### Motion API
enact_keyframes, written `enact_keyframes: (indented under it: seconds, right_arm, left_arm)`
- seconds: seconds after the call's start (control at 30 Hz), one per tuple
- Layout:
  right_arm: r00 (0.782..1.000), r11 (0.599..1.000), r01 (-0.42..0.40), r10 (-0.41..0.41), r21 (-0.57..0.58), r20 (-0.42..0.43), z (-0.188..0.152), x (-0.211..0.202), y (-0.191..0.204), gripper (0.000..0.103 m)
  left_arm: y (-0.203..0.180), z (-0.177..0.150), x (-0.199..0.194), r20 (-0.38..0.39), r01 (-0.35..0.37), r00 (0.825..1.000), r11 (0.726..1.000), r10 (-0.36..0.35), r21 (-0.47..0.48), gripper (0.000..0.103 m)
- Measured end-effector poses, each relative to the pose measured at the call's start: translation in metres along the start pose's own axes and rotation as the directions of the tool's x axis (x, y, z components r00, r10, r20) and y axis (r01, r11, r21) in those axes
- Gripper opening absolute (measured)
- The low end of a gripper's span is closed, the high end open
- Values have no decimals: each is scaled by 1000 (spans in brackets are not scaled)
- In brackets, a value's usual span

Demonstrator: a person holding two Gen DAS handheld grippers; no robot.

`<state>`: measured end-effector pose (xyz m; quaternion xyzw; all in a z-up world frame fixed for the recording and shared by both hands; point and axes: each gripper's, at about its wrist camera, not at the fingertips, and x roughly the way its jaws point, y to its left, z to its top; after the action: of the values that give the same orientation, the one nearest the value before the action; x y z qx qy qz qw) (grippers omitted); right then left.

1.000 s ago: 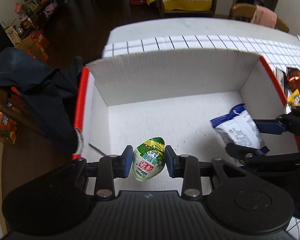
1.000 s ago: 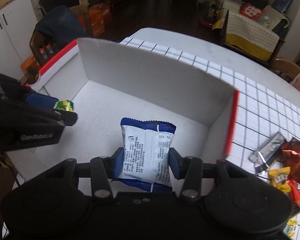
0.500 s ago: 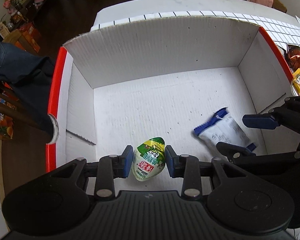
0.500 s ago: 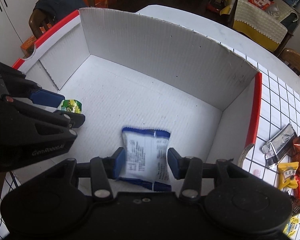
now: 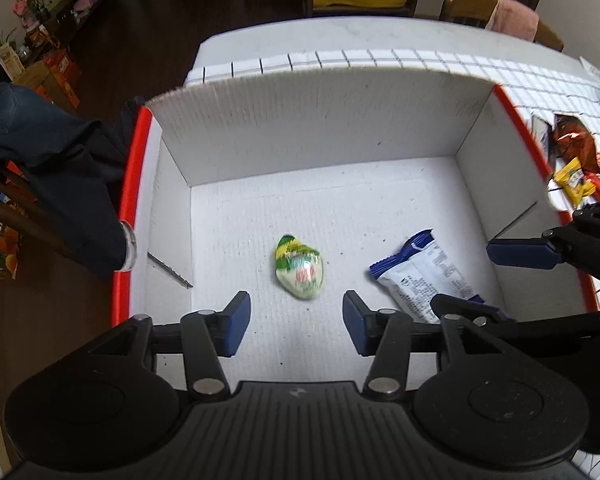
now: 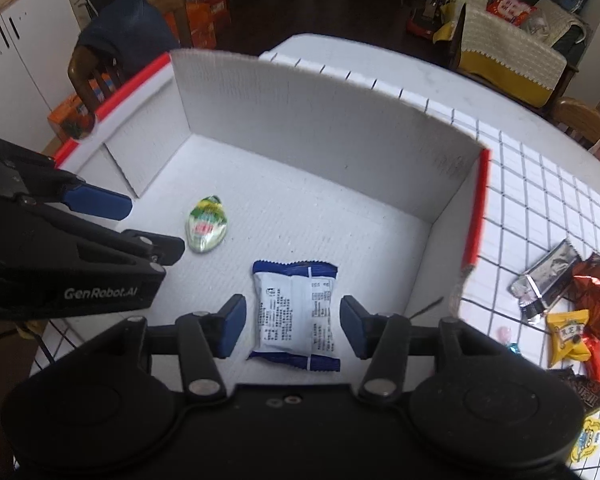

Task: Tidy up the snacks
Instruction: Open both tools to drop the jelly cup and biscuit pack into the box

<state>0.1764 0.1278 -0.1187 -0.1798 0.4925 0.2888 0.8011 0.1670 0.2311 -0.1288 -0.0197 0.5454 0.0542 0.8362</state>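
A white cardboard box point(image 5: 324, 112) with red edges stands on the table; it also shows in the right wrist view point(image 6: 320, 120). A green and yellow snack point(image 5: 300, 268) lies on the box floor, also seen from the right point(image 6: 207, 224). A blue and white packet point(image 5: 424, 276) lies beside it, also in the right wrist view point(image 6: 294, 314). My left gripper point(image 5: 296, 322) is open and empty just above and behind the green snack. My right gripper point(image 6: 290, 326) is open, its jaws standing either side of the blue packet without touching it.
Several loose snack packets point(image 6: 572, 312) lie on the checked tablecloth point(image 6: 540, 184) right of the box. A chair with dark clothing point(image 5: 48, 160) stands left of the table. The box walls point(image 5: 476, 176) rise around both grippers.
Both grippers opened and let go. The green snack and the blue packet dropped onto the box floor, and both grippers lifted back a little.
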Motion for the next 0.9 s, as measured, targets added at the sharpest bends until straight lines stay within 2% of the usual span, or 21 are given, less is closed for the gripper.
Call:
enact_keyframes:
  seconds: [0.2,0.37,0.57,0.67,0.9]
  right_arm:
    - [998,999,-18,16,33,67,-6,-32,-8,54]
    - [993,998,-20,13,57,114,-13,-54,-14,60]
    - [985,993,-32,13,114,172,-28,-80,-30,65]
    - [977,989,-47,16,143,212,-37,-97,-40,70]
    - [962,978,-57,1,200,272,-63,-129,-65,80]
  left_arm:
    - [-4,-4,-27,64,22,998,1000,-22,6,55]
    - [-10,-9,-49,120,36,992,999,-37,10,62]
    - [-20,-15,-78,201,57,978,998,-60,23,70]
    - [-28,-18,-92,238,66,969,997,-73,37,73]
    - [-54,-27,-113,287,96,951,993,-111,65,80]
